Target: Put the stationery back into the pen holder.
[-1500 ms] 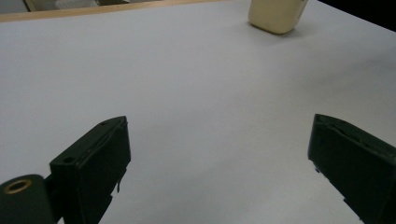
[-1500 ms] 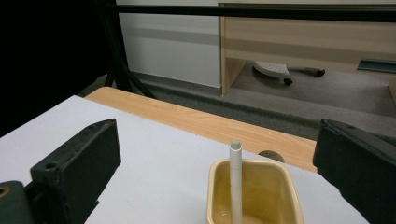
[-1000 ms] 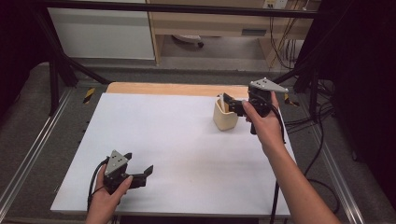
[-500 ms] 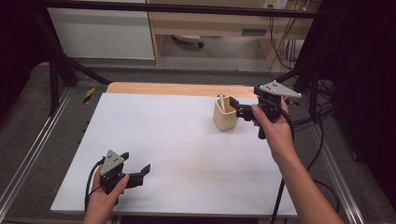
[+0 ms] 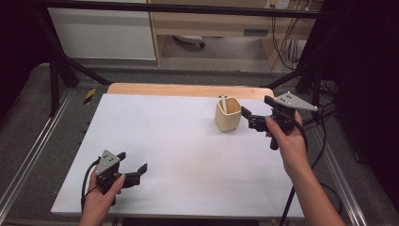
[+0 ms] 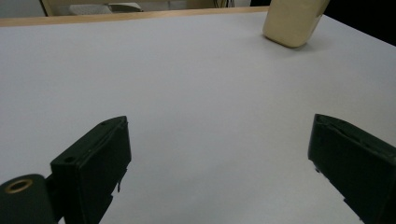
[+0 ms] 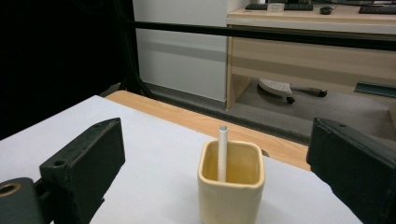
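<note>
My left claw (image 5: 133,165) sits low over the near left corner of the bench (image 5: 179,150), gripped in my left hand (image 5: 101,200), its jaws spread wide with nothing between them. The left gripper view confirms that: only bare white bench surface lies between the two black jaws, and far off toward the upper right I catch the lower part of the cream cup (image 6: 293,21), its top cut off by the frame edge. From above, the cup (image 5: 227,114) stands upright toward the far right of the bench, near the wooden strip (image 5: 188,89) along the far edge, well apart from my left claw. My right claw (image 5: 256,109) is held in my right hand (image 5: 289,143) just to the right of the cup, raised off the bench, its jaws pointing toward it and spread wide, holding nothing. The right gripper view shows what the high view barely resolves: the cup (image 7: 230,191) is squarish with rounded corners, and a thin white stick (image 7: 222,153) stands in it, leaning against the back wall and rising above the rim. The cup sits ahead of the jaws, touching neither. Beyond it that view also takes in a wooden desk (image 7: 317,51) and a white cabinet (image 7: 182,51).
</note>
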`<state>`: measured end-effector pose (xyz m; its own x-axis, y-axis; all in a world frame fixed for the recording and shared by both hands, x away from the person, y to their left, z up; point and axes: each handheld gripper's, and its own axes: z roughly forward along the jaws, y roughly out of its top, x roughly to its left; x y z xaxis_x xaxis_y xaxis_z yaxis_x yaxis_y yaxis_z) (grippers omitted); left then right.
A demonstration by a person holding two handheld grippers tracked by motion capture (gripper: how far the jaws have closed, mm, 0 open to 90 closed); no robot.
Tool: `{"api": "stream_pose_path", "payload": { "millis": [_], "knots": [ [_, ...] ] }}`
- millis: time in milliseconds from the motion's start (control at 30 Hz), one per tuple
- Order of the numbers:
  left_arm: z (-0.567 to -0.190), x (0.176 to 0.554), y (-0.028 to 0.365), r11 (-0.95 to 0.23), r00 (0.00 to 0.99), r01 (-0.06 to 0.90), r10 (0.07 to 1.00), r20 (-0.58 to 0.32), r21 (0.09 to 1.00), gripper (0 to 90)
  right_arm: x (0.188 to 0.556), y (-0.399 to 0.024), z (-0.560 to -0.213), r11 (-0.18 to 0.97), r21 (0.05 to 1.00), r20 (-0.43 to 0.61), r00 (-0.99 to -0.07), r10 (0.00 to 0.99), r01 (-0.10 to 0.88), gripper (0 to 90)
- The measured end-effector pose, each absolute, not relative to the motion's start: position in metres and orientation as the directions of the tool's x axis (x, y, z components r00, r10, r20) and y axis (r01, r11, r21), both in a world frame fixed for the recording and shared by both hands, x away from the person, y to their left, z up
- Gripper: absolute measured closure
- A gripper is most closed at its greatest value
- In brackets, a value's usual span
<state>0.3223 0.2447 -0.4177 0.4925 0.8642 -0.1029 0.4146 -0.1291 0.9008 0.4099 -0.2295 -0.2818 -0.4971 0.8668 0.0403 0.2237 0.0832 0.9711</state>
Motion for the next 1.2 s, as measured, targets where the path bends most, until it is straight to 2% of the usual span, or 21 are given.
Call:
{"api": "stream_pose_path", "payload": {
  "millis": [600,900,1200],
  "knots": [
    [-0.415,0.322,0.255,-0.104,0.478,0.405,0.871,-0.114,0.908,6.5,0.369,-0.258,-0.307,0.060,0.973,0.056,-0.478,0.877,0.224,4.1],
    [-0.414,0.321,0.254,-0.104,0.493,0.389,0.863,-0.112,0.915,6.4,0.345,-0.273,-0.347,0.016,0.964,0.102,-0.428,0.898,0.264,4.5],
    [-0.414,0.321,0.254,-0.103,0.493,0.390,0.863,-0.113,0.915,6.4,0.330,-0.272,-0.388,0.041,0.945,0.106,-0.425,0.899,0.323,4.6]
  ]
}}
